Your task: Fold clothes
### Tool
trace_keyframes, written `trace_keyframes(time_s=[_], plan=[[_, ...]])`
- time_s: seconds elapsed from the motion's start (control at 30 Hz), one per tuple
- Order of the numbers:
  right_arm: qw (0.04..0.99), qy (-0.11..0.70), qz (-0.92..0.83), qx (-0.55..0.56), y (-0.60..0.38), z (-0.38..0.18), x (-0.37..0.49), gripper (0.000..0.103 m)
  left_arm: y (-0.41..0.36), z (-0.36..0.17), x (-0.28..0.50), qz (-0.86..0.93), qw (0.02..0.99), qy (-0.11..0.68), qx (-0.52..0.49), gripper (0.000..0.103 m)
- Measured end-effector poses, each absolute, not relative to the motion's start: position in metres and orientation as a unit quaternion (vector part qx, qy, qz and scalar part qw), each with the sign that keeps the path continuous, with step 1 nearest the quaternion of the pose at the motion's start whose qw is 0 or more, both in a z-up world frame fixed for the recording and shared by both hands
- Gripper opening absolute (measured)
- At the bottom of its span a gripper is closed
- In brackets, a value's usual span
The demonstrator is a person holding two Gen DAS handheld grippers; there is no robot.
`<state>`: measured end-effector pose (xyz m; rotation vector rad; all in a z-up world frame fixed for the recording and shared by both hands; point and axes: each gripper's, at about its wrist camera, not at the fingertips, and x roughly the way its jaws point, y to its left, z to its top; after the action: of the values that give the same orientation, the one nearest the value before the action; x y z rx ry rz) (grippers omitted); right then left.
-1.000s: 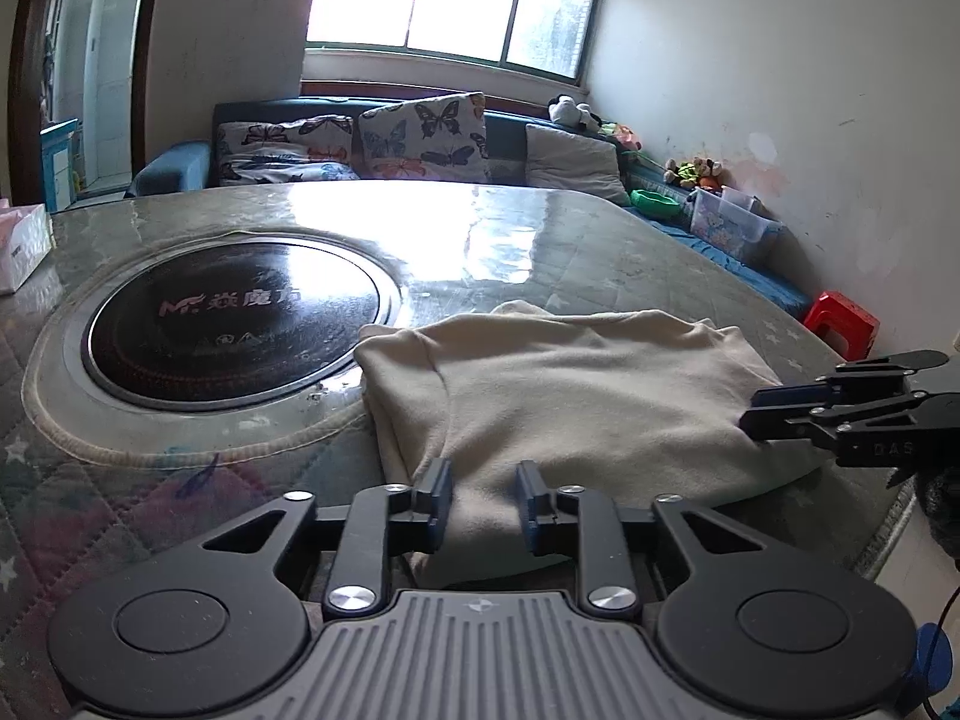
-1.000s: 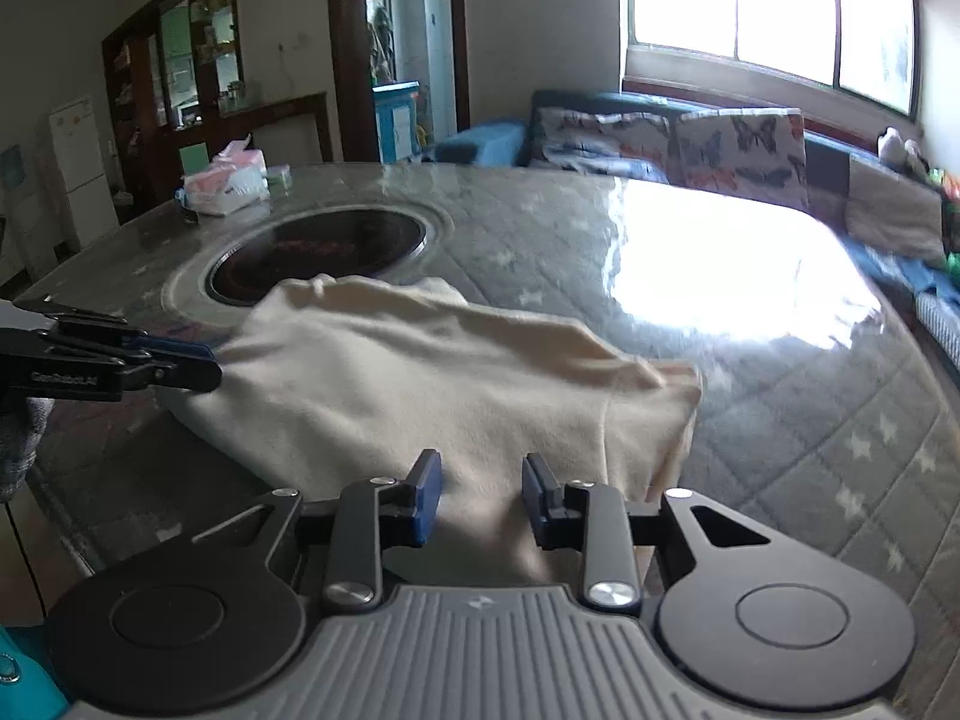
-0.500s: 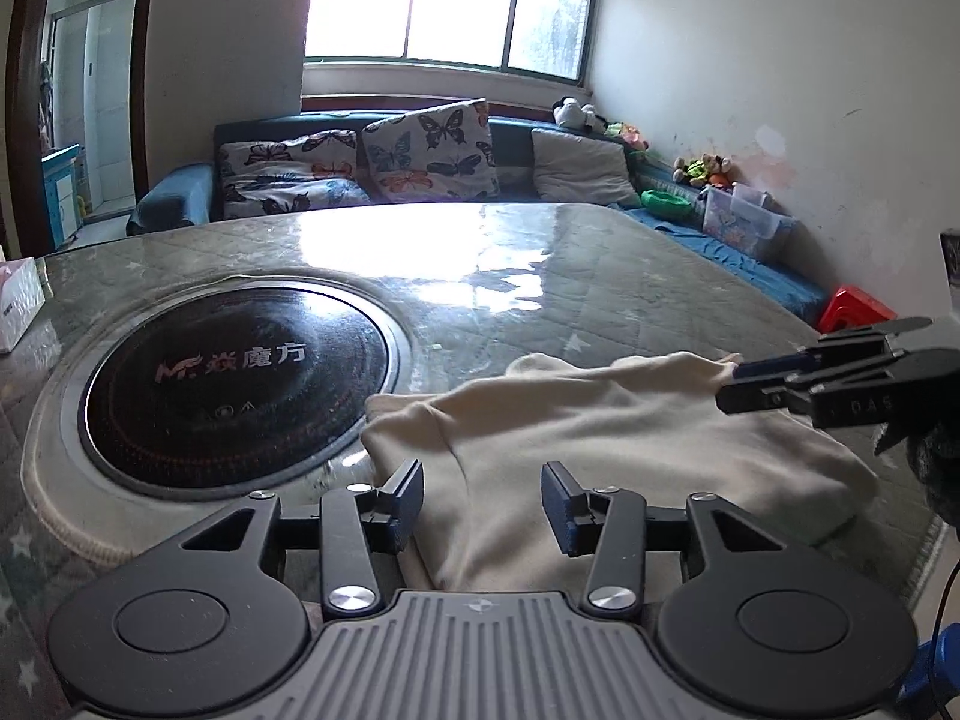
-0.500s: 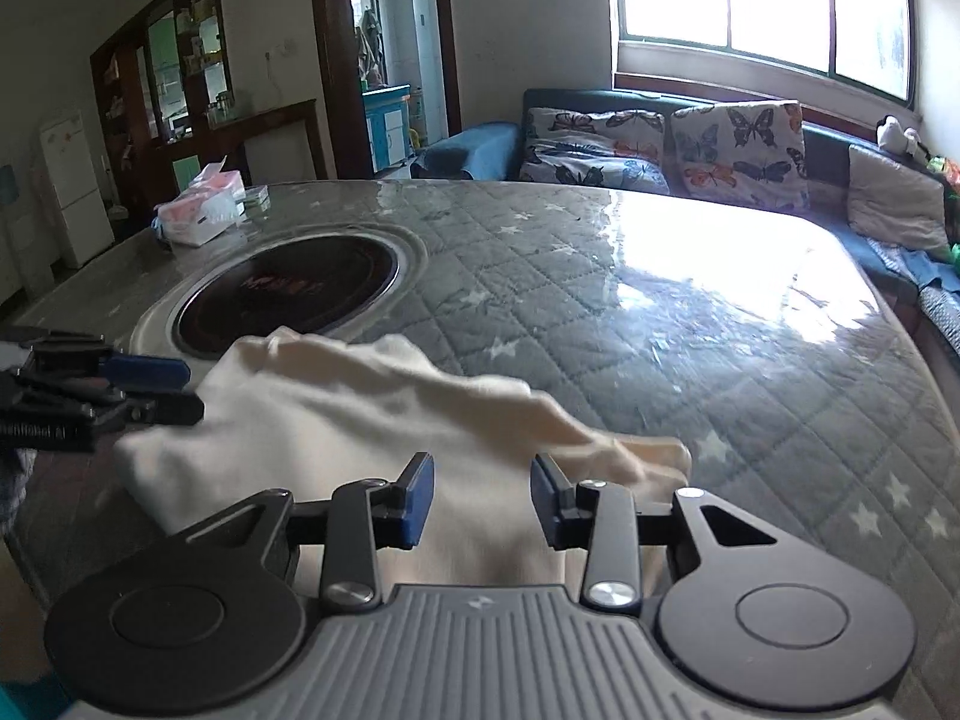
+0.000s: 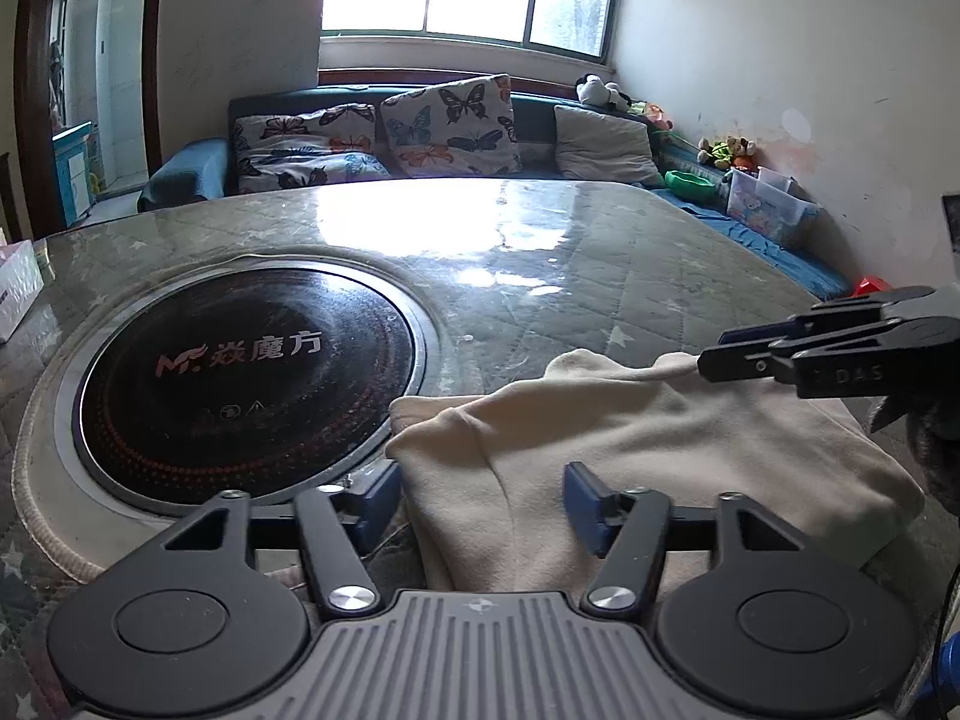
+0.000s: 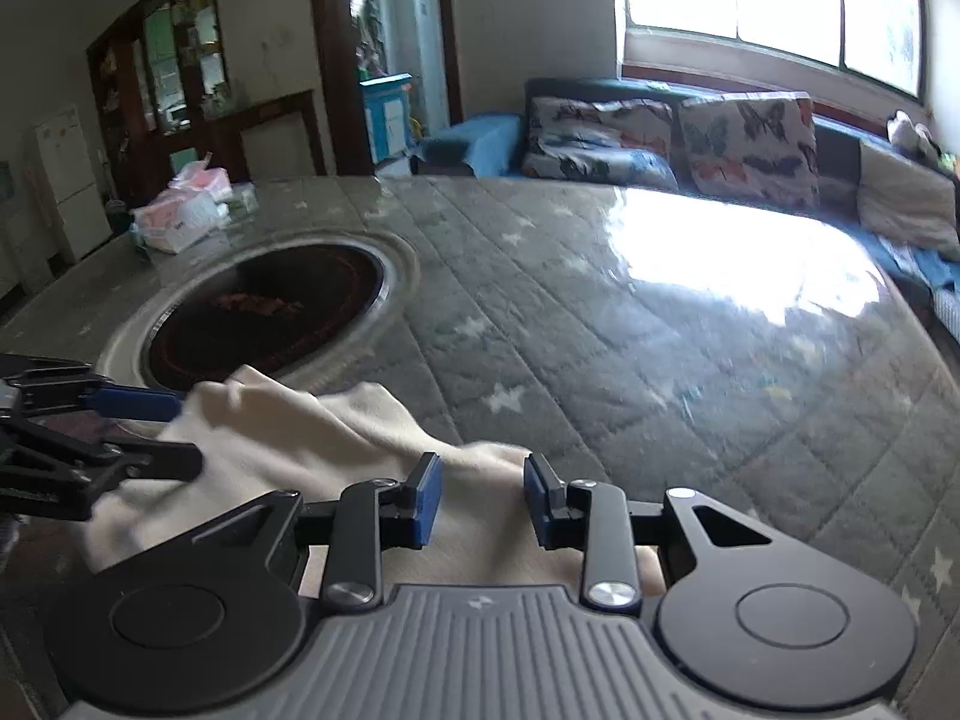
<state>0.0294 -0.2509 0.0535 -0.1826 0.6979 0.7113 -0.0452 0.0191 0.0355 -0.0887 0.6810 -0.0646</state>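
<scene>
Near edge of the cream-coloured folded cloth garment (image 5: 630, 456) is lying hidden under the body of the left tongs (image 5: 477, 498), so where the cloth ends toward the camera is not showing. The garment is resting on the grey quilted star-patterned counter (image 5: 600, 276), just beside the round black glass cooktop (image 5: 246, 384) set into it, one corner reaching the cooktop's metal rim. Left tongs' jaws are opening, standing wide, with the garment's edge lying between the blue pads and neither pad pressing on it. Right tongs (image 6: 483, 501) are sitting low over the garment's other side with cloth bunching up between the blue pads; the pads are standing apart and the jaws are closing, and no pad is pinching the cloth. In the left view the right tongs are entering at the frame's right edge, their tips over the garment's far corner, the hand behind them cut off and dark. The right view is motion-blurred, so cloth folds there are hard to read. A clear plastic storage bin (image 5: 765, 204) is sitting by the far wall; its contents are too small to tell. A white-and-pink tissue pack (image 6: 183, 213) is lying on the counter's far side.
</scene>
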Motion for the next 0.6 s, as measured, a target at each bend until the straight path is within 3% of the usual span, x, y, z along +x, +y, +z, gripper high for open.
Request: trace_keyframes(time_s=[0.3, 0.6], plan=[[0.862, 0.35, 0.351, -0.104, -0.211, 0.04, 0.038, 0.033, 0.026, 0.037, -0.044, -0.022, 0.942, 0.331, -0.055, 0.094], [0.857, 0.337, 0.37, -0.12, -0.188, 0.049, 0.036, 0.041, 0.04, 0.041, -0.047, -0.004, 0.942, 0.33, -0.067, 0.103]])
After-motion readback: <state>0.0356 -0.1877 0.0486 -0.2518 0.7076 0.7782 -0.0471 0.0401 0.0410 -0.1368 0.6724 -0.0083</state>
